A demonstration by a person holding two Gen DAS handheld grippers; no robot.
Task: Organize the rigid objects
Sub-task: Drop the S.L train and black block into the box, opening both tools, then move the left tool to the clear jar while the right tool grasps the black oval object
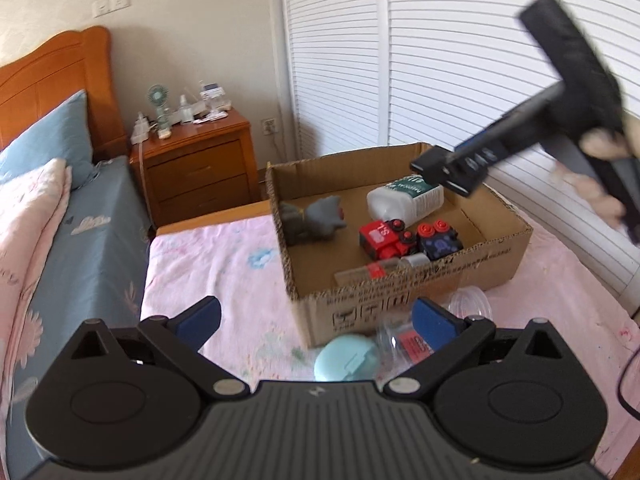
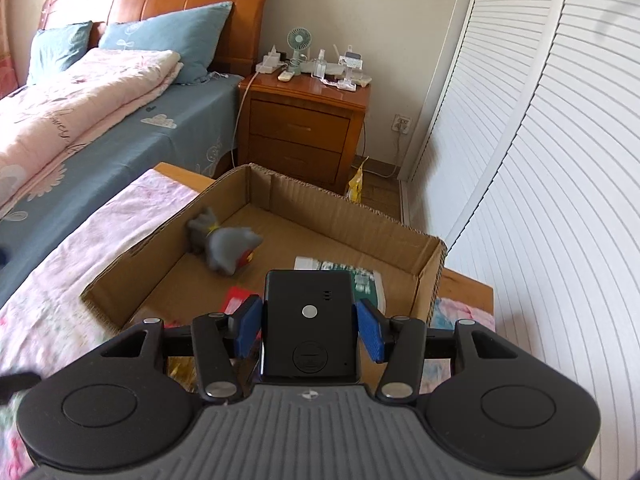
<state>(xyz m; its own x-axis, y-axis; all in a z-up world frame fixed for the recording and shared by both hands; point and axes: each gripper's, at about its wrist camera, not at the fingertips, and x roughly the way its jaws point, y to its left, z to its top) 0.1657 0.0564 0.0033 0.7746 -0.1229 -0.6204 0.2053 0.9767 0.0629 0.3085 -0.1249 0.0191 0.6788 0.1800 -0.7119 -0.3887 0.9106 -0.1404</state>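
The right gripper (image 2: 309,326) pinches a flat black rectangular device (image 2: 309,316) between its blue pads (image 2: 249,330), the device's back facing the camera with a round silver button and a circular battery cover, and holds it above the near end of an open cardboard box (image 2: 340,216). In the left wrist view this gripper (image 1: 444,172) reaches in from the right, gripped by a person's hand (image 1: 604,168), with the device over the box (image 1: 400,300). The left gripper (image 1: 316,320) stands with its jaws spread wide and nothing between them, in front of the box's near wall. Inside the box lie a grey toy figure (image 1: 316,220) at the left, a white bottle with a green label (image 1: 404,198) on its side at the back, a red toy block vehicle (image 1: 384,240) just beside a dark blue one (image 1: 440,240), and a small clear bottle with a silver cap (image 1: 376,270) against the near wall. On the pink floral cloth (image 1: 208,264) outside the box, near the left gripper, sit a round pale turquoise case (image 1: 346,360) and clear plastic containers (image 1: 472,304), one with a red label. Beyond are a bed with blue pillows (image 2: 168,40), a wooden nightstand (image 2: 300,124) and white louvred doors (image 2: 560,160).
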